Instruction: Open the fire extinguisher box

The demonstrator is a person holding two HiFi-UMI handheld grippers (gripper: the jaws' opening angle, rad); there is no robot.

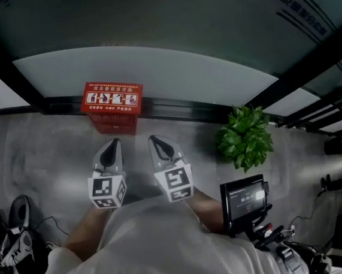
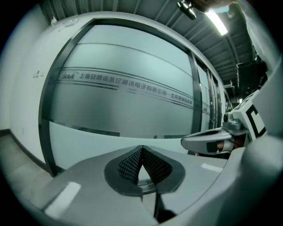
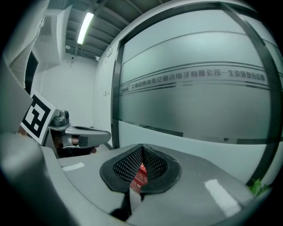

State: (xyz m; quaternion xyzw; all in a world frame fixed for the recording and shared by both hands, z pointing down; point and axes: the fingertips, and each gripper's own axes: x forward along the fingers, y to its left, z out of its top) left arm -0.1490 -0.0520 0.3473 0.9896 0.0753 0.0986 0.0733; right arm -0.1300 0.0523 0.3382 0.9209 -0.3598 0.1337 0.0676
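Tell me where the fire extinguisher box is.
Head view, left of centre: the red fire extinguisher box stands against the glass wall, just beyond the left gripper and right gripper, left of the potted plant.

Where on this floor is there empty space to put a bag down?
Bare floor lies left of the red box, and between it and the plant. Crowded: the lower left by the dark gear, and right around the screen.
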